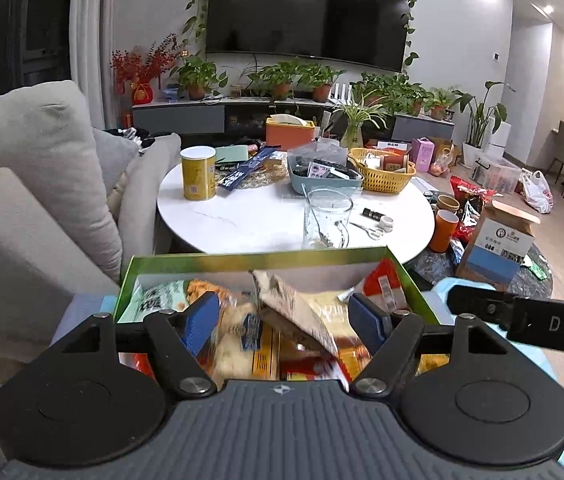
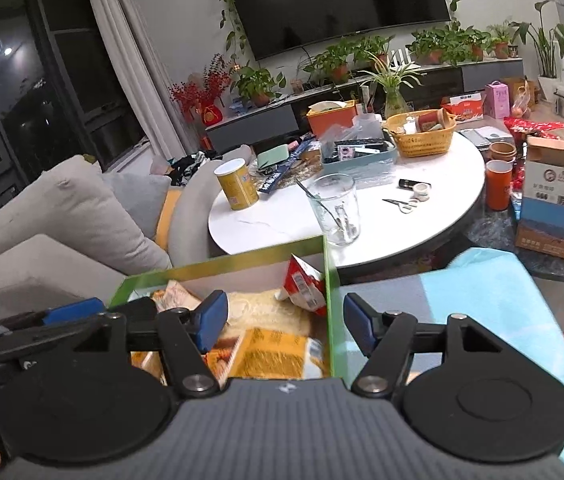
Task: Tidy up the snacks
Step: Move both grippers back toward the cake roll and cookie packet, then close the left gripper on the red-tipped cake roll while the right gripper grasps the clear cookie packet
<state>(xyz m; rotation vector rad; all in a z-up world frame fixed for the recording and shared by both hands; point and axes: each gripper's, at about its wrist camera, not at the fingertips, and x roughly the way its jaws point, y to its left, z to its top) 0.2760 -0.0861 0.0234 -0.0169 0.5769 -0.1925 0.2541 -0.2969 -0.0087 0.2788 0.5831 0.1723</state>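
You are holding both the left gripper (image 1: 284,314) and right gripper (image 2: 284,322) wide-jawed and empty over the green-rimmed cardboard box (image 1: 241,258) of snack packets (image 1: 302,312).

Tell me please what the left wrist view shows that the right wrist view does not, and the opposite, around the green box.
Only the left wrist view shows a tilted brown packet standing in the snacks, between the open left gripper, and the green-white bag in the box's left corner. Only the right wrist view shows the right gripper open astride the box's right wall, one finger inside and one outside over the blue cloth. Both show the green box filled with snack packets, the red packet in its far right corner, and the glass cup on the white table beyond.
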